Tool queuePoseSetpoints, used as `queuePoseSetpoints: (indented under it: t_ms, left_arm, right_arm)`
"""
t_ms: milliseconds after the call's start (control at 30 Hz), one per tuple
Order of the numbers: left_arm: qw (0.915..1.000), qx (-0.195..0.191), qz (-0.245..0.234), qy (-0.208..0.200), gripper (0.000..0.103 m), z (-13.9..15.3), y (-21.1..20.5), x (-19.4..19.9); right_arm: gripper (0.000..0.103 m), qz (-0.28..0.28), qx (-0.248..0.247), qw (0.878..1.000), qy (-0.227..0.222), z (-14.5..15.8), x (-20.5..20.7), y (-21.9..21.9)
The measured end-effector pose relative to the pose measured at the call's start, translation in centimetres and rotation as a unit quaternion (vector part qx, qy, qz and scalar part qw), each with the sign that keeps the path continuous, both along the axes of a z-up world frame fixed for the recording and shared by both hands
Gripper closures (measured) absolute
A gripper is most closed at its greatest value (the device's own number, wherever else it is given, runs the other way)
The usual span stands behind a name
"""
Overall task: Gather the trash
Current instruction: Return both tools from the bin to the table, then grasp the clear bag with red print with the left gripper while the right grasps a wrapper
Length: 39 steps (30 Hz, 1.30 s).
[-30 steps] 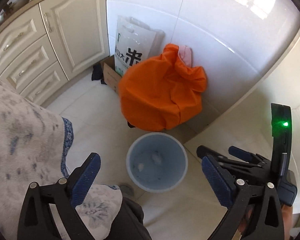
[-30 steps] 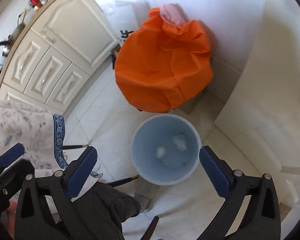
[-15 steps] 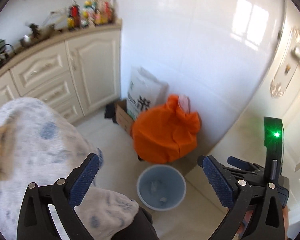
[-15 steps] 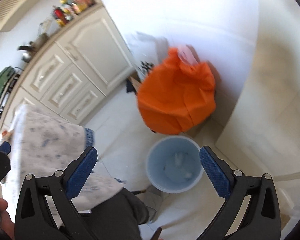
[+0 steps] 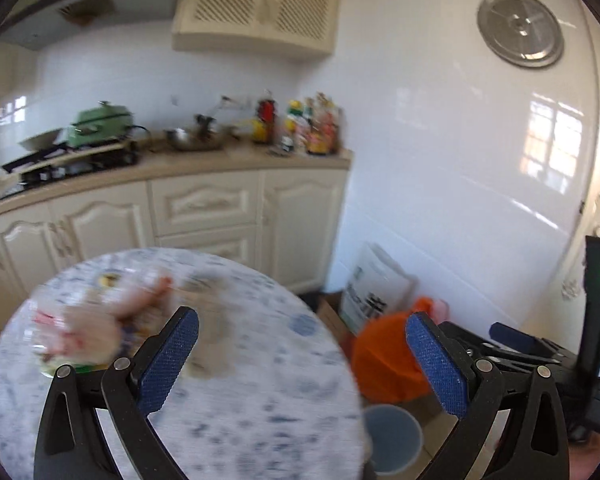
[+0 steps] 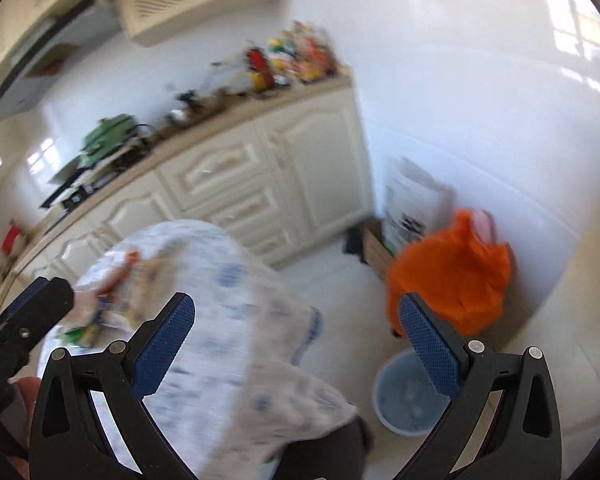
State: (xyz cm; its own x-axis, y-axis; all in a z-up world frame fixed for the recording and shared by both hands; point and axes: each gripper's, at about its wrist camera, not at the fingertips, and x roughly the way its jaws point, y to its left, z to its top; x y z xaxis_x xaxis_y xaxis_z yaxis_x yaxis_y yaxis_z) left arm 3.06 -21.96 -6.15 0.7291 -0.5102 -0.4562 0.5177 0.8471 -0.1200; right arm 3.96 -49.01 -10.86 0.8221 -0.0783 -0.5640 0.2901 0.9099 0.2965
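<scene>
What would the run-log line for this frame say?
left gripper: open, empty | right gripper: open, empty | bin: on floor, scraps inside | table: blurred litter

Your left wrist camera is looking forward between its blue pads, out over the round cloth-covered table (image 5: 260, 420) toward the counter (image 5: 180, 166) and white tiled wall. Your right wrist camera is tilting more, from slightly further right, taking in the floor. Both views are sharing the table, the cabinets (image 6: 284, 176), the orange bag (image 6: 456, 276) and the blue bin (image 6: 404, 400) below.
</scene>
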Motion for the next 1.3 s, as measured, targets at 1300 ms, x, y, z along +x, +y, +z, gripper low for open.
queuePoseSetpoints:
  t_ms: [1300]
  left_arm:
    - [0.9804, 0.143, 0.124, -0.053, 0.001, -4.1, 11.7, 5.7]
  right_arm:
    - [0.0, 0.126, -0.05, 0.99, 0.04, -2.9, 13.5, 16.0]
